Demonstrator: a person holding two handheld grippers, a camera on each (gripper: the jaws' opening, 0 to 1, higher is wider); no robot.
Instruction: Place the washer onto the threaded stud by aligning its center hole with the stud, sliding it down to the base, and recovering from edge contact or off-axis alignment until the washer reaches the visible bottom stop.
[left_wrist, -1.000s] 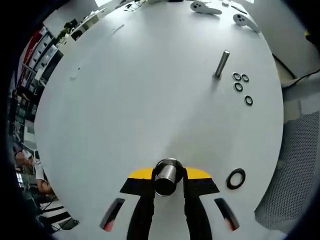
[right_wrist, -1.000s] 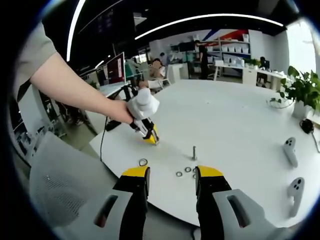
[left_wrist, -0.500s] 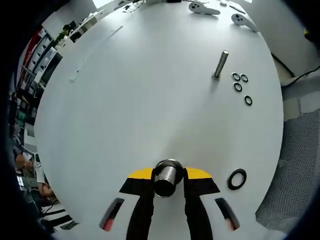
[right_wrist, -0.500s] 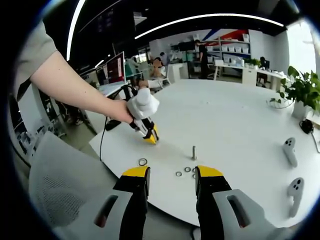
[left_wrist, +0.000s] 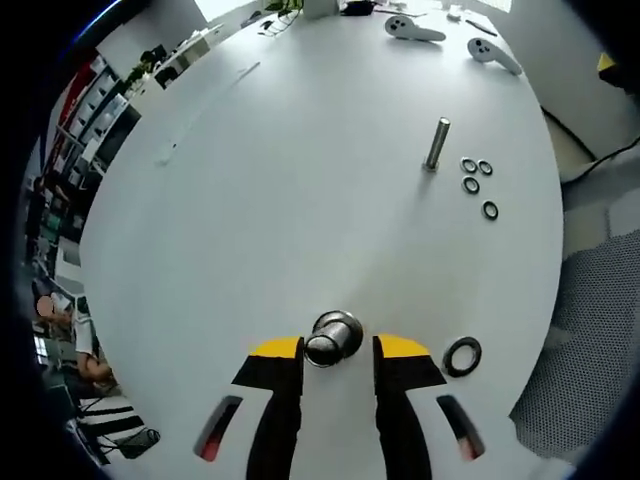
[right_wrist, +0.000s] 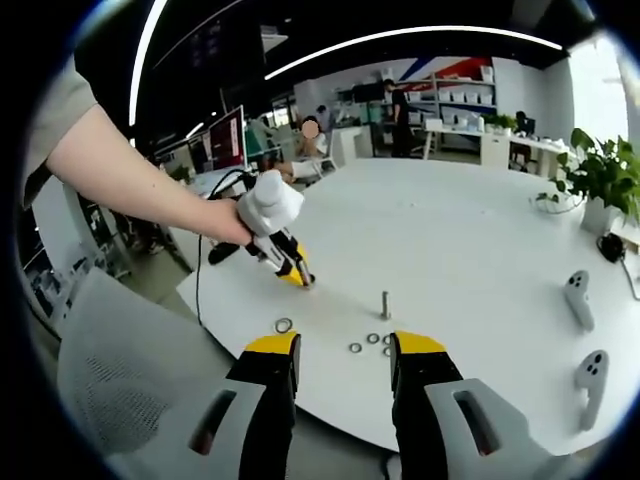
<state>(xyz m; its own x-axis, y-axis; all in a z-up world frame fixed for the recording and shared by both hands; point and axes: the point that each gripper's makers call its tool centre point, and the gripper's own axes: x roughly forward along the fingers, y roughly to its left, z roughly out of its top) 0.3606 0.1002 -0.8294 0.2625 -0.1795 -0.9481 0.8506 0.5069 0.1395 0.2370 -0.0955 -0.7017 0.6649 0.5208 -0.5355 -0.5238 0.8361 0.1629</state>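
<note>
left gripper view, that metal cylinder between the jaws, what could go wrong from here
The metal cylinder stands between the left gripper's parted jaws with gaps showing on both sides, so a careless jaw move could knock it over and send it rolling. The large washer lies near the table's edge; a nudge might push it off. The threaded stud stands far across the table, so carrying a washer there risks off-axis alignment.
</note>
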